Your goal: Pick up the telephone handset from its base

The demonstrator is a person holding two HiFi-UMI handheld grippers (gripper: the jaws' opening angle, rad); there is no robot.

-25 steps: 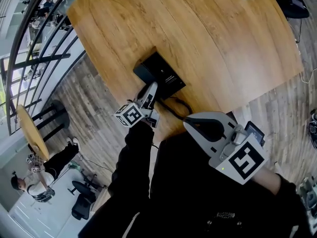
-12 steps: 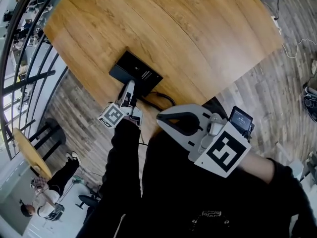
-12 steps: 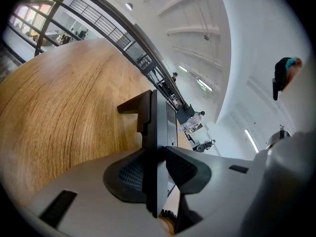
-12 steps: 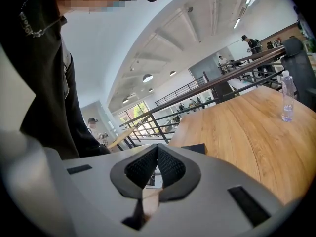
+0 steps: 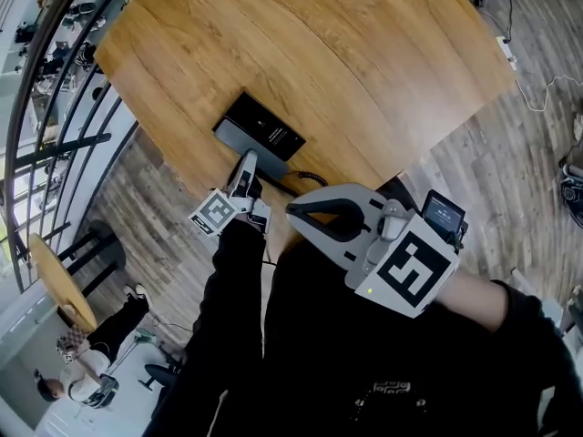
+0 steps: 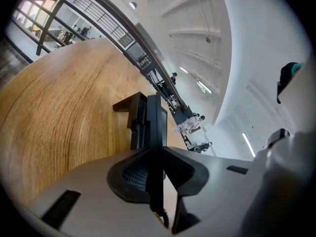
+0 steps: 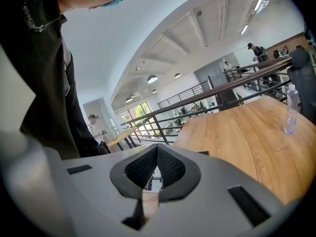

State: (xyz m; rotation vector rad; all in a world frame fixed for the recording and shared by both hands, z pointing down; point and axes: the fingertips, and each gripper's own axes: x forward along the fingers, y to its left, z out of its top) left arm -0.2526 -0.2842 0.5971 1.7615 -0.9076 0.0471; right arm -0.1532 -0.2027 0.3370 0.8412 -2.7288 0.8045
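Narrower than a second ago, the left gripper's jaws are closing. Wooden table fills the view, plank floor and railing beside it. Black base sits near its edge — handset at the base's near side, pinched between the left jaws. Right gripper — jaws together, empty.

You see the slim black telephone handset edge-on, low and central in the left gripper view, just beside its flat black base, which lies left of centre on the table.
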